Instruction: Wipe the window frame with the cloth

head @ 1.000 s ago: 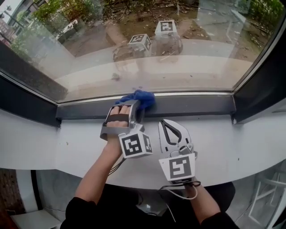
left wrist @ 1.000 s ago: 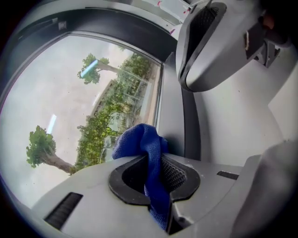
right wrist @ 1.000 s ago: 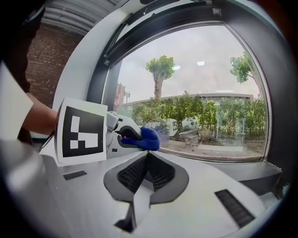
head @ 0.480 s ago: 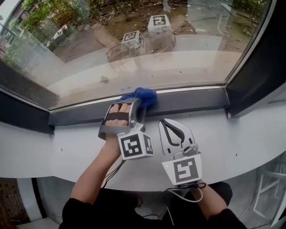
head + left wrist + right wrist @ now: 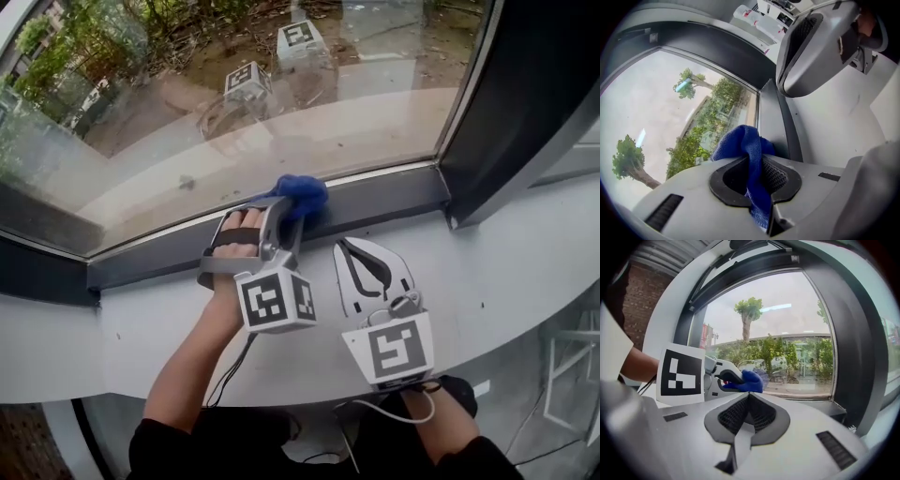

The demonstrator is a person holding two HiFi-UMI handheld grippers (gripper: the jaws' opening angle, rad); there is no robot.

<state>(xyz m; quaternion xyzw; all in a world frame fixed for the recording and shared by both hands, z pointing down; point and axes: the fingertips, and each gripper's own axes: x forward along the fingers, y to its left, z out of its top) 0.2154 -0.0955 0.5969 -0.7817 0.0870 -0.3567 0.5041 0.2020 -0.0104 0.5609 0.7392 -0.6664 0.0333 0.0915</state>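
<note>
A blue cloth (image 5: 302, 194) is bunched against the dark grey bottom rail of the window frame (image 5: 394, 192), just under the glass. My left gripper (image 5: 279, 214) is shut on the cloth and presses it onto the rail. In the left gripper view the cloth (image 5: 746, 149) sticks out between the closed jaws of the left gripper (image 5: 757, 176), beside the rail (image 5: 771, 117). My right gripper (image 5: 368, 267) lies on the white sill (image 5: 525, 272) to the right, shut and holding nothing. Past the right gripper (image 5: 747, 411) in its own view are the cloth (image 5: 751, 380) and the left gripper's marker cube (image 5: 680, 373).
The frame's dark upright (image 5: 506, 103) rises at the right and meets the rail at a corner (image 5: 448, 211). Large glass (image 5: 234, 112) reflects both marker cubes. The sill's front edge (image 5: 281, 380) curves close to the person's body. A cable (image 5: 408, 408) trails from the right gripper.
The head view has swung, so the frame's right corner now lies nearer the centre. The left gripper keeps the cloth on the rail, a little closer to that corner. The right gripper stays on the sill.
</note>
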